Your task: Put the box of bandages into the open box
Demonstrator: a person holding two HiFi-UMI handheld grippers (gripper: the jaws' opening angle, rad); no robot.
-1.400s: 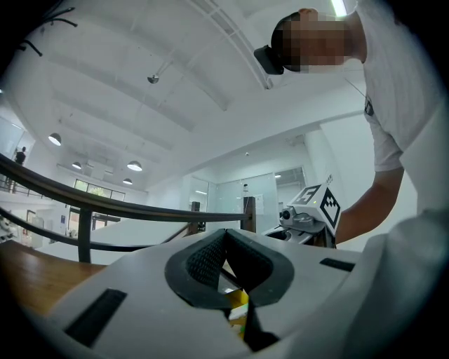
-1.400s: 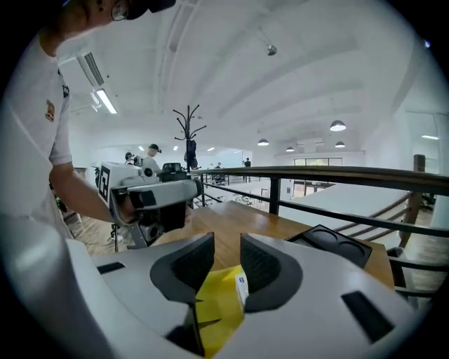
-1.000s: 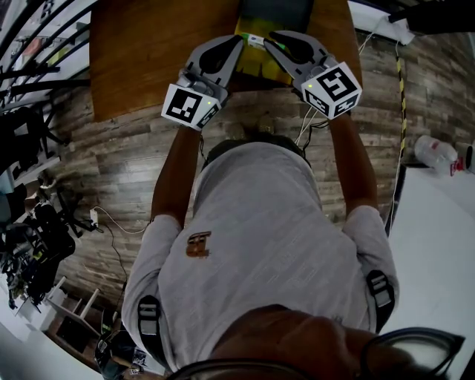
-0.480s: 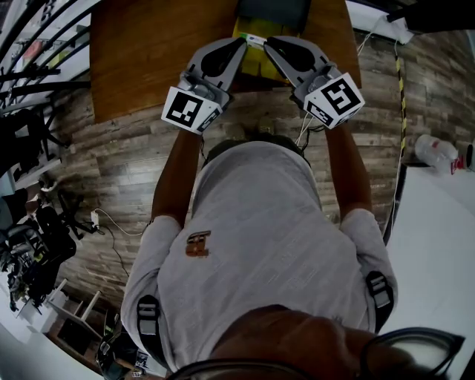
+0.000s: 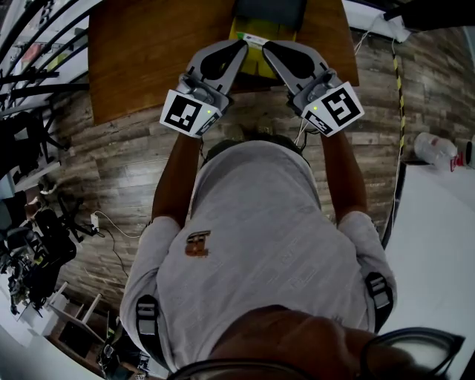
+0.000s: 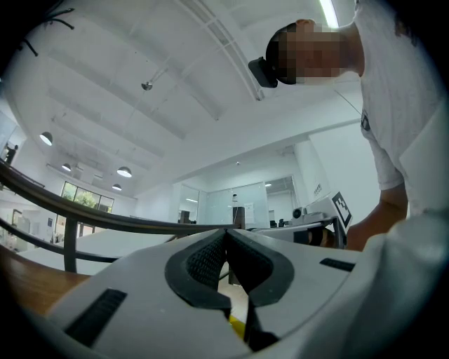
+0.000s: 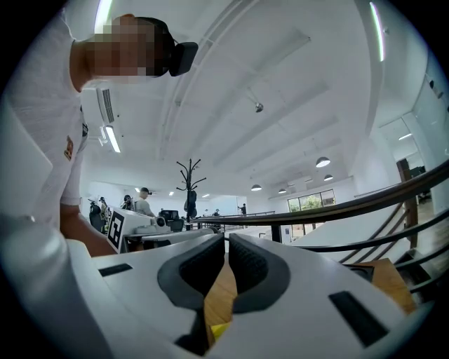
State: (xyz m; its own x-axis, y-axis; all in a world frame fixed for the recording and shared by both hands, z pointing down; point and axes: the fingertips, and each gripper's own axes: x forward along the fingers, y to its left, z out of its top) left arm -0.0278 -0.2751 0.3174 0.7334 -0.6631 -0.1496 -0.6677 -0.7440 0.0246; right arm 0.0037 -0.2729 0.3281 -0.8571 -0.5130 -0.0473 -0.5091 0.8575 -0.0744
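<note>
In the head view my two grippers meet tip to tip over the near edge of a wooden table [image 5: 148, 52]. A small white and green box [image 5: 256, 39] shows between their tips, above a yellow box [image 5: 249, 28] with a dark part [image 5: 269, 11] behind it. Whether either gripper touches the small box I cannot tell. The left gripper [image 5: 241, 46] [image 6: 225, 231] is shut, pads together, with nothing between them. The right gripper [image 5: 267, 47] [image 7: 226, 238] has just been closing. Only a thin slit remains between its pads, showing table wood and a bit of yellow below.
A clear bottle [image 5: 438, 152] lies at the right by a white surface [image 5: 438, 252]. Dark railing bars [image 5: 30, 44] and clutter [image 5: 30, 245] line the left. Cables [image 5: 111, 223] run over the plank floor.
Both grippers have come up slightly toward the camera. The right gripper's marker cube has turned and drifted toward the person. The small box still shows between the tips.
</note>
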